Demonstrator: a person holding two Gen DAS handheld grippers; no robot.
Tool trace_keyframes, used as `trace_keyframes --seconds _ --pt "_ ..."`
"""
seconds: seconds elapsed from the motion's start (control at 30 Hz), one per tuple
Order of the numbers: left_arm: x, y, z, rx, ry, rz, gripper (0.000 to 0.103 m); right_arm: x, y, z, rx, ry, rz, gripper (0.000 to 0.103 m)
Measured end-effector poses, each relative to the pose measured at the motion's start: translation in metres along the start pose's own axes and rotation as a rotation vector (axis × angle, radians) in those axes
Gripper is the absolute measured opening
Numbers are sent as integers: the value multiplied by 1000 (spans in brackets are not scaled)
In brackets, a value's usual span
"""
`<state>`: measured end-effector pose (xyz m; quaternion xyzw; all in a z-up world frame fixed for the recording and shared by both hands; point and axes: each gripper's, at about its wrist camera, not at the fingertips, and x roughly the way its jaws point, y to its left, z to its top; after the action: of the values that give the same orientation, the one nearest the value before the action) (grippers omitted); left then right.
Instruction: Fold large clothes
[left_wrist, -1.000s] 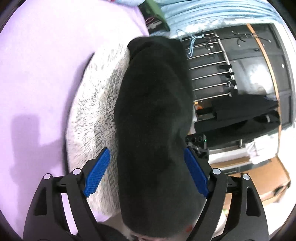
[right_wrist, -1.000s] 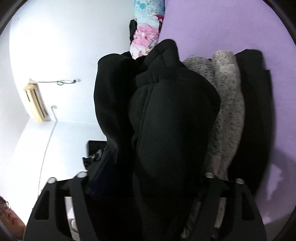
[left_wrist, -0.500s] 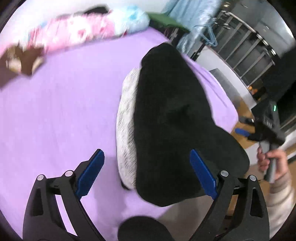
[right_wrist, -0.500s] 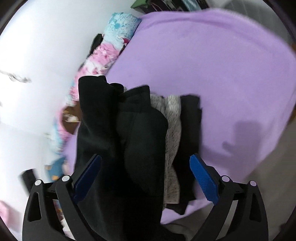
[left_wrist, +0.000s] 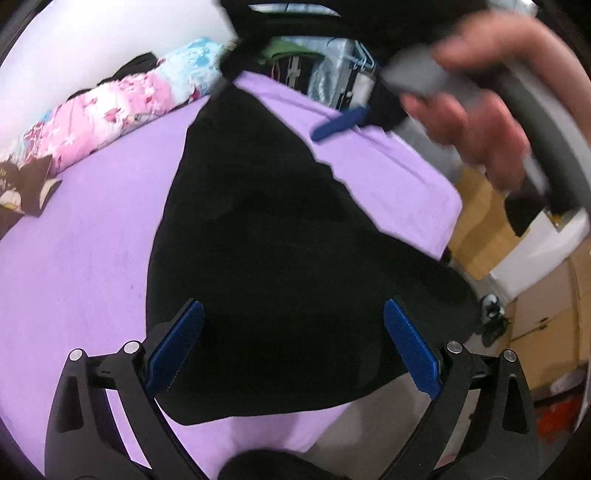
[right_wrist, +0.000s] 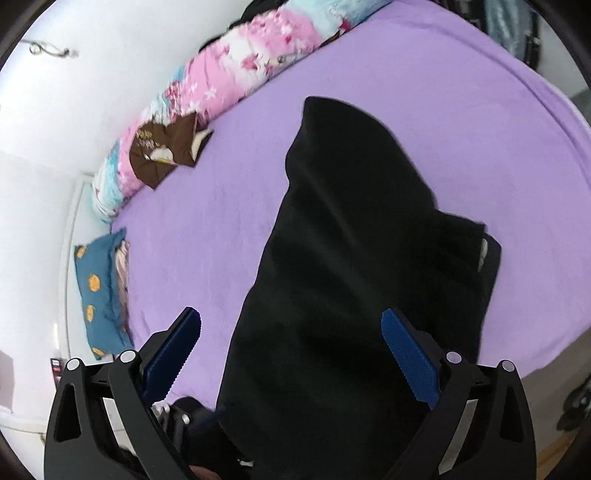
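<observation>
On the purple bed (right_wrist: 229, 206), near its front edge, the black garment (right_wrist: 351, 258) lies folded into a long, thick bundle, its near end hanging a little over the mattress edge. Left gripper (left_wrist: 291, 339) above it, jaws spread wide, nothing pinched; jaws have just been opening, cloth only seen below and between the blue pads, not pressed. Right gripper (right_wrist: 290, 343) same: jaws have just been opening, now wide, released, garment under it but not held. In the left view the person's hand (left_wrist: 476, 107) on the other gripper's handle shows blurred at top right.

Step in hand, judged: release after a fold, hands clearing off. To do it well: lift straight away so the pads don't snag the soft fleece and drag the top layer open; check layers stay stacked; if the near end droops off the bed, nudge the bundle inward before the next fold or call it finished.

Garment look: matte black, plush, bulky, rounded folds, narrower at the far end, wider near; a small pale bit shows at its right edge in the right view, possibly a lining or label, can't tell. Floppy, will slump if tugged.
</observation>
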<state>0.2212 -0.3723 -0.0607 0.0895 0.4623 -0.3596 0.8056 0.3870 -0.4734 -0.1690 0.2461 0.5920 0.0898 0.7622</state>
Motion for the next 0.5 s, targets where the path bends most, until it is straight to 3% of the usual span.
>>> trace_keyframes --seconds 0.13,0.27,0.37,0.5 --pt "15 -2 -7 17 5 6 97 20 -13 21 9 48 -124 96" --pt "20 -14 -17 80 -8 50 97 46 -45 31 71 86 -102 97" --pt "27 -25 -24 128 -26 85 96 63 -67 39 95 86 -145 98" --pt "31 -30 -28 144 -60 116 96 72 -86 42 126 90 -77 98"
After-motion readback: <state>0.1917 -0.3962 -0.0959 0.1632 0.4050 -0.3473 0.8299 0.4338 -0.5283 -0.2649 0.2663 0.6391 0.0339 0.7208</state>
